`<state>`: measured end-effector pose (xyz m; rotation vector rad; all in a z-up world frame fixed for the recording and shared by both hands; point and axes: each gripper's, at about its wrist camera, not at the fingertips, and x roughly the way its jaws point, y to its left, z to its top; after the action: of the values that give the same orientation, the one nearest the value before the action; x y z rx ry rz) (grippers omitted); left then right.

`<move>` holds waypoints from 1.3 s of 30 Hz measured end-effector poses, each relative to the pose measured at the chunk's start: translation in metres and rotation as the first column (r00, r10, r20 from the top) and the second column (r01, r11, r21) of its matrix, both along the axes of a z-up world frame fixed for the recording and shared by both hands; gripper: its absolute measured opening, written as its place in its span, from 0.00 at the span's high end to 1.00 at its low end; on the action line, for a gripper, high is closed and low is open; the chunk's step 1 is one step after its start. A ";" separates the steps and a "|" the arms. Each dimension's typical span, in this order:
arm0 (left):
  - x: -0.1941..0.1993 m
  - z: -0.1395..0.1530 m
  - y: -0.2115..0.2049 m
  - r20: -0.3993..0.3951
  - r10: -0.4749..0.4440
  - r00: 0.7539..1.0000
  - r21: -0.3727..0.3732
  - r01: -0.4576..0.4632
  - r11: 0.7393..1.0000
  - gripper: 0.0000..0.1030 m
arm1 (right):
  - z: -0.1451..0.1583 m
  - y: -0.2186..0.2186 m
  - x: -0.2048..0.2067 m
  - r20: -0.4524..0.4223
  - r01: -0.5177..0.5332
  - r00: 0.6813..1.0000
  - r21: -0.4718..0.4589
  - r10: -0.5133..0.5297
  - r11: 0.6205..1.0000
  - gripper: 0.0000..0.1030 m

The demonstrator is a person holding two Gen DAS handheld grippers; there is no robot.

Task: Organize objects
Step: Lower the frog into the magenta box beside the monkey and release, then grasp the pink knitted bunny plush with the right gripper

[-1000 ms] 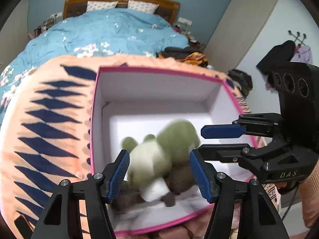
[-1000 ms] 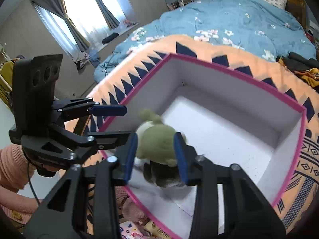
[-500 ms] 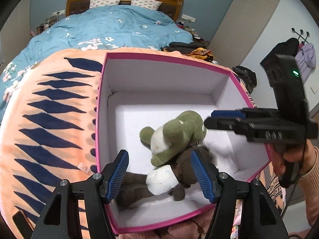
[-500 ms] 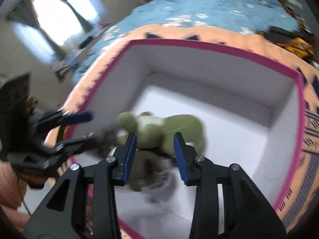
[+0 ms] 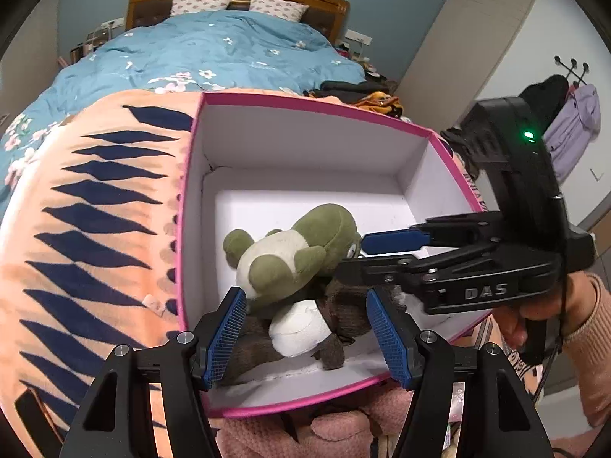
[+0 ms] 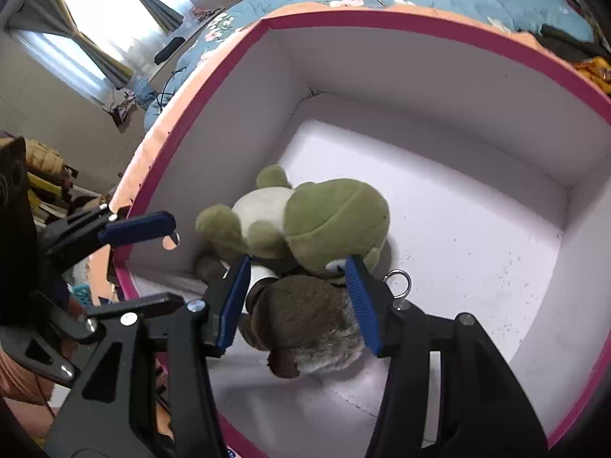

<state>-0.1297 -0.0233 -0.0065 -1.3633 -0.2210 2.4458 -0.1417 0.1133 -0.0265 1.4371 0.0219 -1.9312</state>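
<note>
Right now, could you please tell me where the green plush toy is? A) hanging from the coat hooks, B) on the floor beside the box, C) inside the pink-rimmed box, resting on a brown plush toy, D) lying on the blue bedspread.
C: the green plush toy lies inside the pink-rimmed box, on top of the brown plush toy.

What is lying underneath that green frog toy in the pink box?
A brown plush toy with a white patch lies under the green frog on the box's white floor. Its middle is covered by the frog, so its shape stays unclear.
</note>
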 end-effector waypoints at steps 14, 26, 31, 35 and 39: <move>0.055 0.024 -0.025 -0.103 0.080 0.991 0.087 -0.071 0.994 0.27 | 0.059 0.048 0.121 -0.159 -0.014 0.987 -0.213 -0.021 0.977 0.47; 0.109 -0.024 -0.018 0.023 0.073 0.997 0.090 -0.075 0.993 0.26 | -0.001 0.040 0.158 -0.054 0.051 0.997 -0.096 -0.057 0.994 0.47; 0.118 -0.041 -0.003 0.060 0.053 0.997 0.084 -0.058 0.995 0.26 | -0.016 0.036 0.157 -0.036 0.078 0.996 -0.052 -0.080 0.996 0.47; 0.120 -0.047 0.003 0.065 0.051 0.997 0.074 -0.056 0.996 0.26 | -0.023 0.034 0.154 -0.021 0.093 0.995 -0.052 -0.094 0.994 0.47; 0.119 -0.052 0.003 0.080 0.051 0.995 0.085 -0.058 0.995 0.29 | -0.028 0.031 0.152 -0.012 0.099 0.995 -0.053 -0.100 0.994 0.47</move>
<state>-0.0106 -0.0207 -0.0588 -1.4340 -0.3837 2.3989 0.0105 0.1444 -0.0548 1.4136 -0.0950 -2.0076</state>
